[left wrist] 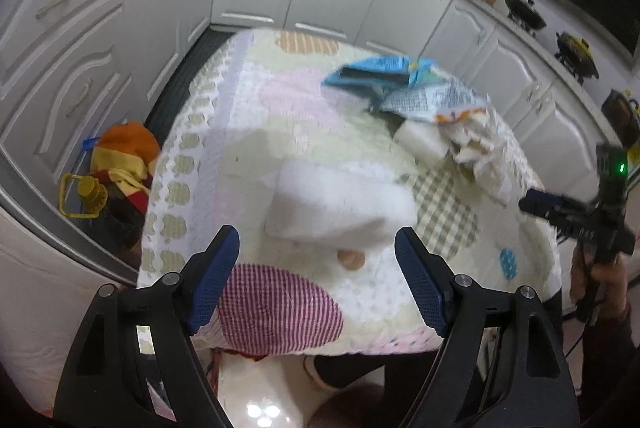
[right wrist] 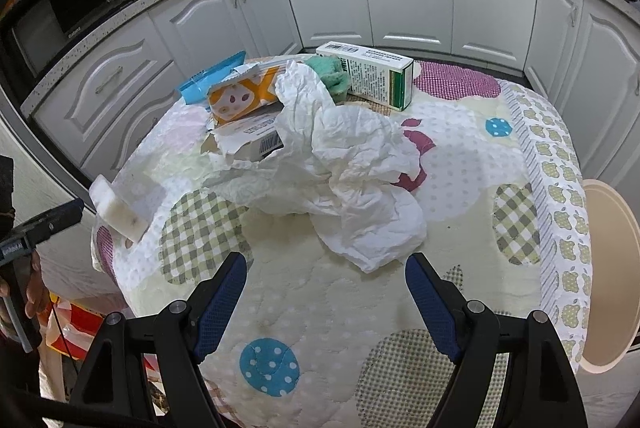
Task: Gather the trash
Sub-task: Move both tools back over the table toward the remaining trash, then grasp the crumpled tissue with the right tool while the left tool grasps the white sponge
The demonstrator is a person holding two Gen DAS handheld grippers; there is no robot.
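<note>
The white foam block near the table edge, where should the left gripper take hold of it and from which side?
Grip the white foam block across its two long flat faces, coming down from above and the near side. It lies just ahead of the open left gripper, nothing between the pads, and looks narrower than the gap. The far end nears the crumpled paper, so probably avoid that side.

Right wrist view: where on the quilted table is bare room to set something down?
Free: the near stretch between the right gripper and the crumpled white paper, around the blue dotted patch; also the right side, between the paper and the apple-print border. Crowded: the far left, where the orange carton, blue wrapper and green-and-white box cluster.
</note>
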